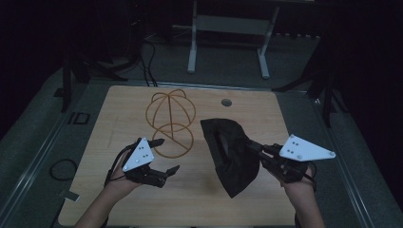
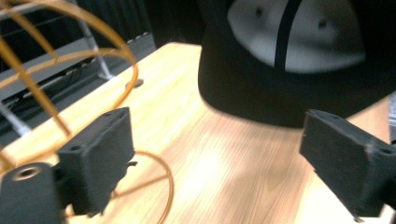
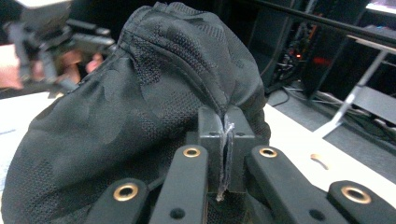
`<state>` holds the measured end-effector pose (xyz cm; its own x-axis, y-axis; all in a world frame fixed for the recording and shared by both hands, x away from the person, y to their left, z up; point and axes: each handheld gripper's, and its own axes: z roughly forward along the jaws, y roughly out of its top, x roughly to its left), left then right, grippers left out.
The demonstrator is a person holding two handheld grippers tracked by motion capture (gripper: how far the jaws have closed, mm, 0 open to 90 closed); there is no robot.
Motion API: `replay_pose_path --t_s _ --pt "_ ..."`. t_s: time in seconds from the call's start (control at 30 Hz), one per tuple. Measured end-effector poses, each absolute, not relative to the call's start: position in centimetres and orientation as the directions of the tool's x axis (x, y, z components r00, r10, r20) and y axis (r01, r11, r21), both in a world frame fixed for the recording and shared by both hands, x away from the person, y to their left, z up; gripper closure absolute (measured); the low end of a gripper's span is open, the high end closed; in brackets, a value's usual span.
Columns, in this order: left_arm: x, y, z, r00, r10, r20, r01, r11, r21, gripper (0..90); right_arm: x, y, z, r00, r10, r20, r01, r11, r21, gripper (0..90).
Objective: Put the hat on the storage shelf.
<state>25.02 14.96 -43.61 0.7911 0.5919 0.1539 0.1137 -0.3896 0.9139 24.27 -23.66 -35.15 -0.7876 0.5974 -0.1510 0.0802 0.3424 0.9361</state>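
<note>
High view: right claw [image 1: 254, 146] clamps black cap [image 1: 231, 154] off table; left claw [image 1: 164, 156] agape, empty, nearby.

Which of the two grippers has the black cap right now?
The right gripper: its jaws are pinched shut on the fabric of the black cap, holding it up. The left gripper stands open with nothing between its jaws, beside the wire stand.
</note>
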Motion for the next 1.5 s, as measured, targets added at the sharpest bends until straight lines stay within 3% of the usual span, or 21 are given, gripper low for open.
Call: replay_pose_path --t_s 0.07,0.33,0.83,1.2,1.5 --pt "25.0 15.5 -44.6 0.774 0.615 0.153 0.128 -0.388 0.913 2.5 24.8 -23.6 -34.8 -0.771 0.618 -0.153 0.085 0.338 0.937 88.0" --pt "24.4 17.9 -47.4 0.715 0.688 0.123 0.189 -0.360 0.914 2.5 27.6 -22.9 -33.4 -0.728 0.668 -0.154 0.094 0.320 0.943 88.0" --pt "22.2 19.2 -51.7 0.694 0.717 0.070 0.265 -0.345 0.900 2.7 32.9 -19.9 -30.0 -0.661 0.735 -0.151 0.104 0.289 0.952 87.9" --pt "21.6 20.3 -53.3 0.669 0.742 0.033 0.306 -0.316 0.898 2.8 35.4 -16.6 -27.9 -0.670 0.728 -0.142 0.115 0.291 0.950 87.9" --pt "21.6 20.9 -53.5 0.659 0.751 0.031 0.309 -0.308 0.900 2.8 36.7 -12.6 -28.3 -0.712 0.686 -0.146 0.141 0.344 0.928 87.9"
